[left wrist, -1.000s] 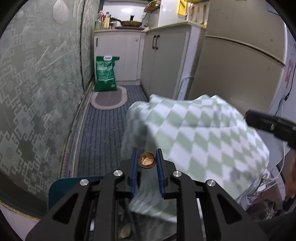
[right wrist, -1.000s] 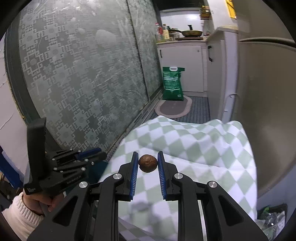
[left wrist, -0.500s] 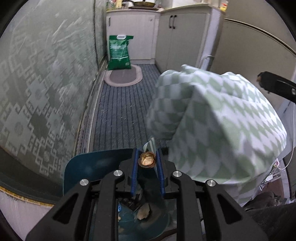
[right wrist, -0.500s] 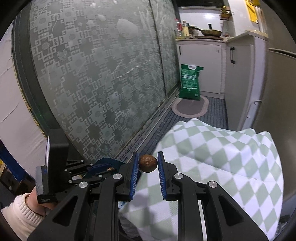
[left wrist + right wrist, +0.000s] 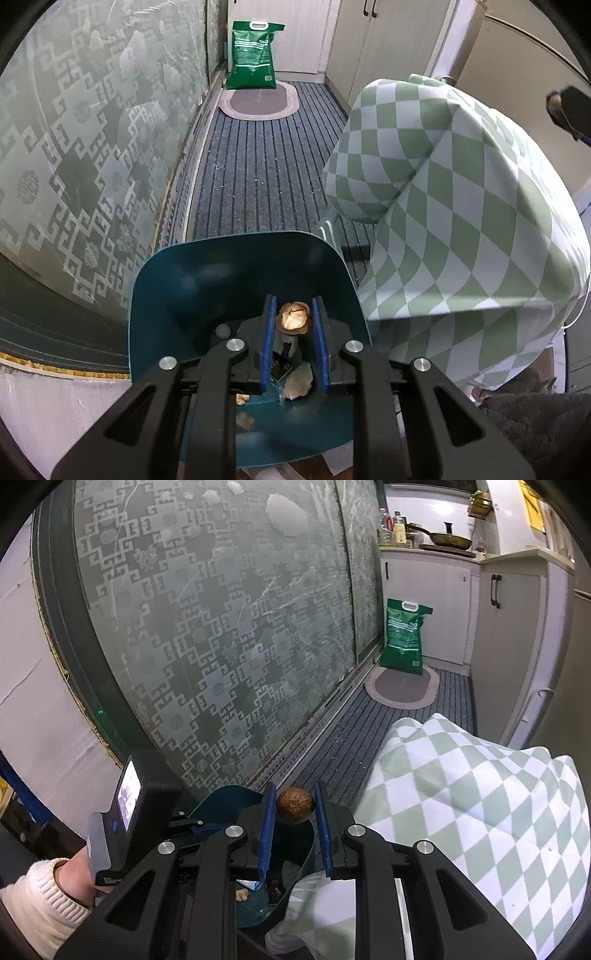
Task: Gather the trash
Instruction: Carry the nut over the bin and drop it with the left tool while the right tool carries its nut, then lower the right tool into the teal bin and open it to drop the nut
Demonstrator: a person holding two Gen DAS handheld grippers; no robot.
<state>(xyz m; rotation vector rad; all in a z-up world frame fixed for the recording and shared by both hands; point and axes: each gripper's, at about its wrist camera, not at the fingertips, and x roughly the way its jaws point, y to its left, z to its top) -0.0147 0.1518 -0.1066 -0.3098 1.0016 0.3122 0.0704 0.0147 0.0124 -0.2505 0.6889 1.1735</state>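
Note:
My left gripper is shut on a cracked walnut shell half, its pale hollow side facing me. It hangs directly over the open teal trash bin, which holds shell scraps and wrappers. My right gripper is shut on a brown whole-looking walnut shell, above the bin's rim. The left gripper's grey body, held in a hand with a cream knit sleeve, shows at lower left of the right wrist view.
A table under a green-and-white checked cloth stands right beside the bin. A frosted patterned glass door runs along the left. Striped floor mat, green sack and kitchen cabinets lie beyond.
Both grippers moved off the checked table toward the left. The left one sank and tipped down until the teal bin came under its shell. Both grips stayed as they were.

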